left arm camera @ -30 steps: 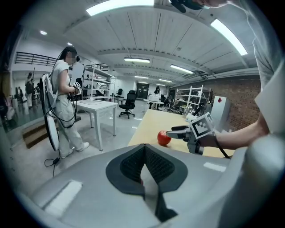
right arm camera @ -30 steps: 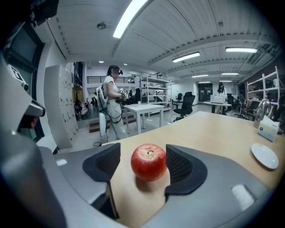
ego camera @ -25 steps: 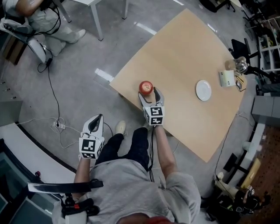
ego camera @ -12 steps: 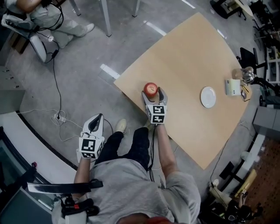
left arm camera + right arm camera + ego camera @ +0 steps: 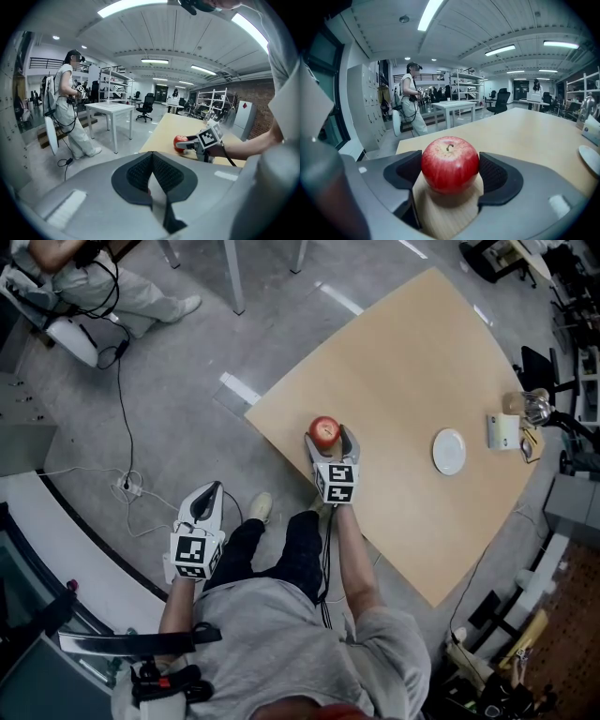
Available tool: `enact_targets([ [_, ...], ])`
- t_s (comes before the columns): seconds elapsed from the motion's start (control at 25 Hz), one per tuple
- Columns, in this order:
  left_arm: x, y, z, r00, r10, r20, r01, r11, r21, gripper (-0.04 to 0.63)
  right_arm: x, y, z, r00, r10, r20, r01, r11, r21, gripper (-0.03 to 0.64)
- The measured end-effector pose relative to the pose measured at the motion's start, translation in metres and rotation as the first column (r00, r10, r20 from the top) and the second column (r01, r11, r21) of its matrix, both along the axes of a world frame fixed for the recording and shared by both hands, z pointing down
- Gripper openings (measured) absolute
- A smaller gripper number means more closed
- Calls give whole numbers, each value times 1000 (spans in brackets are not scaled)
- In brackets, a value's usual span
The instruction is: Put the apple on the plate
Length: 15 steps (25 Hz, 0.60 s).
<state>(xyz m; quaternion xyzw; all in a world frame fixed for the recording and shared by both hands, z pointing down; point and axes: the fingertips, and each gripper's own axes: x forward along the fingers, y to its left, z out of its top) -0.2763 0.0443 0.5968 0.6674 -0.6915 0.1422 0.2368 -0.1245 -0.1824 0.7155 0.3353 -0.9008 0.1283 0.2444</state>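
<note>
My right hand-held gripper spread round apple, not squeezing; apple looks firm, smooth, roly; I'd pinch widest middle gently

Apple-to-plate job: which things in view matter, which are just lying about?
In the job: apple, plate, right gripper with open jaws either side of the apple, table.
Lying about: white box near the plate, floor cable, left gripper held shut off the table.

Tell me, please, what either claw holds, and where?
Nothing yet: the apple stands on the table between the open jaws of the right claw; the left claw is empty.
</note>
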Motion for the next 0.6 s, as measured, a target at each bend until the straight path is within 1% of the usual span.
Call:
enact_targets([
  [0.24, 2, -2, -2, 1000, 0, 4, 0, 1000, 5, 20, 0, 2, 1, 1000, -24, -4, 24, 1000, -6, 383],
  [0.6, 4, -9, -6, 1000, 10, -4, -10, 1000, 20, 20, 8, -3, -10, 1000, -11, 12, 10, 1000, 9, 383],
])
